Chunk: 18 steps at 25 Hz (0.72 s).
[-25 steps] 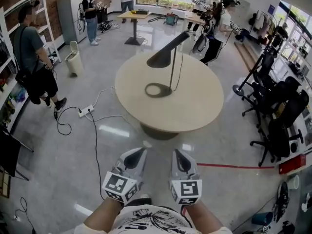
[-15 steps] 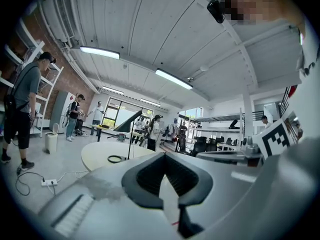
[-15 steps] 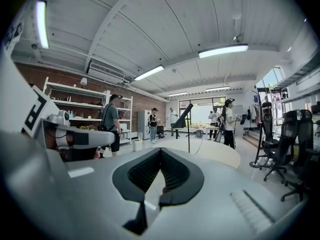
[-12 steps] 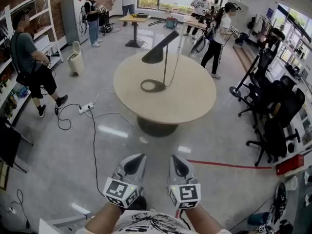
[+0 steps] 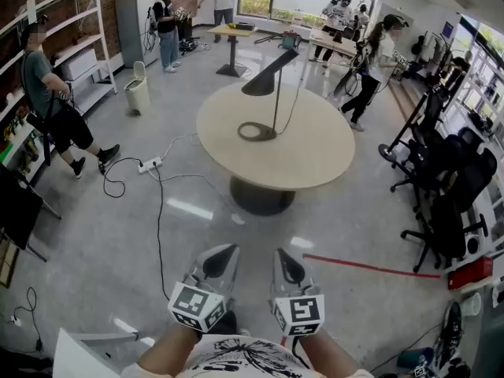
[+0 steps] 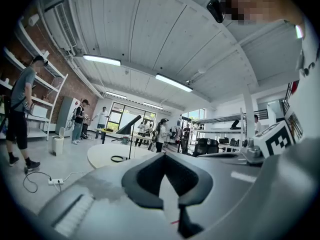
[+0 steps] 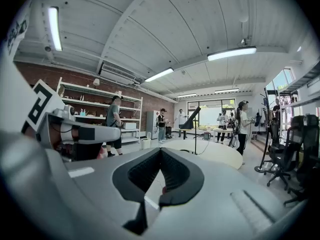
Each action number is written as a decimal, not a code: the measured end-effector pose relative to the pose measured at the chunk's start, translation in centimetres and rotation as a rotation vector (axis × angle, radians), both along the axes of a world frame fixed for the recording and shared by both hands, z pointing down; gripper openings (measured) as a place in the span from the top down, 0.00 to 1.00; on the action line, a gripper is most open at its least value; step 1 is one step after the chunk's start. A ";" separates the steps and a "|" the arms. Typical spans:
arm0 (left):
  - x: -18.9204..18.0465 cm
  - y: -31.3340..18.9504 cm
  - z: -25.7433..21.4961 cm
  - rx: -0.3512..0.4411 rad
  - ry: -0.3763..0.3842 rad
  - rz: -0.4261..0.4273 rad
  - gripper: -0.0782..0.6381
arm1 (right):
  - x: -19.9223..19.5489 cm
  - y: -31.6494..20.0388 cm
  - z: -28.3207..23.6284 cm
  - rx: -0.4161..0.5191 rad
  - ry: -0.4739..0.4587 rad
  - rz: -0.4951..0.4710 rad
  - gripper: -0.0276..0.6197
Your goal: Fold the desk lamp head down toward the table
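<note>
The black desk lamp (image 5: 268, 77) stands on the round beige table (image 5: 315, 152), its cone head tilted up on a thin pole above a ring base. It also shows far off as the lamp (image 6: 129, 125) in the left gripper view and the lamp (image 7: 191, 118) in the right gripper view. My left gripper (image 5: 224, 252) and right gripper (image 5: 285, 257) are held side by side close to my body, well short of the table. Both are shut with nothing in them, as the left gripper (image 6: 167, 184) and right gripper (image 7: 157, 179) show close up.
A power strip (image 5: 150, 164) and cables lie on the floor left of the table. A red tape line (image 5: 370, 266) runs to the right. Office chairs (image 5: 453, 187) crowd the right side. Shelves and a person (image 5: 55, 105) stand at left, several people and a white bin (image 5: 137, 94) beyond.
Both grippers keep the same pose near my body. The head view has shifted slightly, and the person at the left has stepped further left.
</note>
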<state>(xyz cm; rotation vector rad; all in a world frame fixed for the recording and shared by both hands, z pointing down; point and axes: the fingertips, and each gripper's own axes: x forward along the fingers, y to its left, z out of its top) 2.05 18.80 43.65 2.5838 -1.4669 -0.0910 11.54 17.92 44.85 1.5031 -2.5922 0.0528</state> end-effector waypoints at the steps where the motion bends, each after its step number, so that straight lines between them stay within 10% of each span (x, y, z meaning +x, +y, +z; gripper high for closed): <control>1: 0.0 0.4 0.0 -0.001 0.001 -0.001 0.88 | 0.0 0.4 0.0 0.001 0.001 -0.001 0.95; 18: -0.3 1.9 -0.4 0.005 -0.004 0.004 0.88 | -0.3 1.8 -0.6 0.018 0.011 0.002 0.95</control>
